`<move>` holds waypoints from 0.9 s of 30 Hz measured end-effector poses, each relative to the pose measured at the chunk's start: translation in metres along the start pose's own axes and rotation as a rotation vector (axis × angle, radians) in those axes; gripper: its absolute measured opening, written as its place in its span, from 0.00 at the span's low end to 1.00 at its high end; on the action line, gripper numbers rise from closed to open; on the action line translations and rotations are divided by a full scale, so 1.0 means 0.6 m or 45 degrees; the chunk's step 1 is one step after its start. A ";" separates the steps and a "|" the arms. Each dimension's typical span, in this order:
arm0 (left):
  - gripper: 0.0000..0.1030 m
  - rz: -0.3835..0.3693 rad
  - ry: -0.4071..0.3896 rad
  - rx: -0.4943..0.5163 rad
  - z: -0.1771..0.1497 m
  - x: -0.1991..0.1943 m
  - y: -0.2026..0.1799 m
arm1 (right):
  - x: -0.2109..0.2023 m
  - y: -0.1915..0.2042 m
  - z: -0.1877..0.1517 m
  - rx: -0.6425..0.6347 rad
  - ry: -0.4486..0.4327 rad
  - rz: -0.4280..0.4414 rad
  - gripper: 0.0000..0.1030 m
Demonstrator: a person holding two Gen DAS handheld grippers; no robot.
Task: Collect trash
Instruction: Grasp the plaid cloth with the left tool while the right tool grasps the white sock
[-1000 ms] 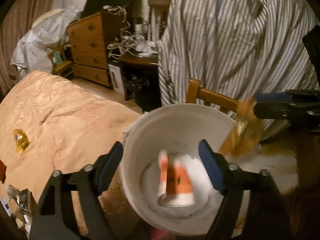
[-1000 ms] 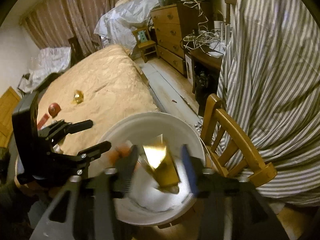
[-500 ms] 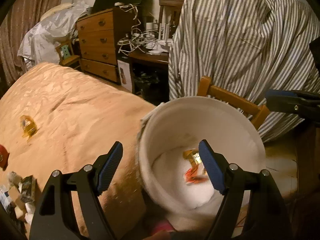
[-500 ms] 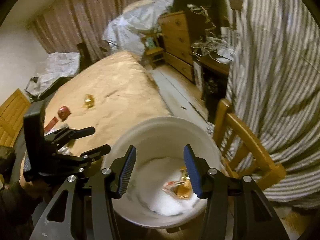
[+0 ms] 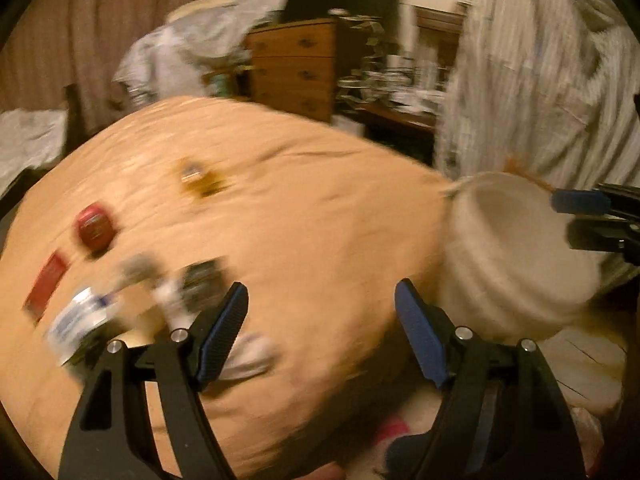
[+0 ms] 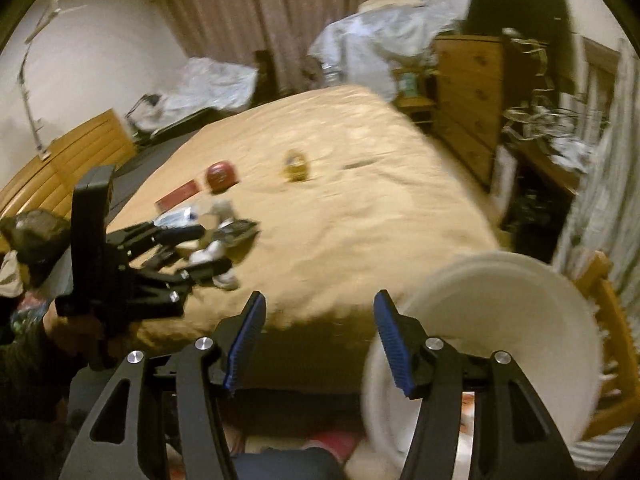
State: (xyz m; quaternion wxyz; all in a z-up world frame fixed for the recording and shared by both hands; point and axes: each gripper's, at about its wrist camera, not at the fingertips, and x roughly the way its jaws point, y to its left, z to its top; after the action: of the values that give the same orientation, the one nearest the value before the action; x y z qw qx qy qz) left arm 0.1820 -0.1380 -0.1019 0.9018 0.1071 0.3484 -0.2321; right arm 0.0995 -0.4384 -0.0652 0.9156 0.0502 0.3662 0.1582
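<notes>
Both views are motion-blurred. Trash lies on the tan bed cover (image 5: 320, 220): a red round piece (image 5: 94, 227) (image 6: 221, 175), a gold wrapper (image 5: 200, 178) (image 6: 296, 166), a flat red packet (image 5: 46, 284) (image 6: 178, 196), a white-and-blue wrapper (image 5: 80, 320) and a cluster of dark and white scraps (image 5: 188, 284) (image 6: 228, 232). The white bucket (image 5: 516, 248) (image 6: 500, 320) stands at the bed's right edge. My left gripper (image 5: 320, 296) (image 6: 208, 250) hovers by the scraps, jaws closing slightly, nothing between them. My right gripper (image 6: 320, 304) (image 5: 576, 220) is beside the bucket's rim, jaws opening, empty.
A wooden chair (image 6: 608, 320) stands behind the bucket, with a striped sheet (image 5: 540, 80) hanging past it. A wooden dresser (image 5: 296, 64) (image 6: 468, 92) and a cluttered desk (image 6: 540, 132) line the far right wall. A person's sleeve and hand hold the left gripper at the lower left.
Both grippers have swung left from over the bucket toward the bed. The gold wrapper left the right gripper and lay in the bucket with the orange-and-white pack. The right jaws have widened.
</notes>
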 end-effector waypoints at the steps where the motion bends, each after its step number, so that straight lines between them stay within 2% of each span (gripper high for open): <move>1: 0.69 0.037 0.007 -0.040 -0.014 -0.007 0.035 | 0.013 0.016 0.002 -0.011 0.008 0.017 0.56; 7: 0.62 0.225 0.064 -0.260 -0.091 -0.039 0.223 | 0.106 0.100 0.015 -0.047 0.075 0.124 0.56; 12: 0.60 0.247 0.131 -0.352 -0.138 -0.038 0.315 | 0.180 0.150 0.021 -0.119 0.128 0.203 0.56; 17: 0.57 0.193 0.165 -0.374 -0.164 -0.021 0.347 | 0.241 0.203 0.023 -0.265 0.193 0.244 0.56; 20: 0.51 0.159 0.193 -0.359 -0.179 -0.009 0.358 | 0.276 0.228 0.026 -0.320 0.228 0.264 0.56; 23: 0.45 0.127 0.210 -0.345 -0.176 0.008 0.354 | 0.301 0.238 0.029 -0.338 0.255 0.286 0.56; 27: 0.44 0.102 0.220 -0.337 -0.175 0.026 0.348 | 0.332 0.245 0.035 -0.351 0.283 0.300 0.56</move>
State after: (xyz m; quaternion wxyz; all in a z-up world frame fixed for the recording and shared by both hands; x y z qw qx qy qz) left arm 0.2344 0.0753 -0.1827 0.8833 0.0209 0.4476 -0.1380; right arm 0.2125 -0.2339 -0.1499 0.8430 -0.0508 0.4313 0.3173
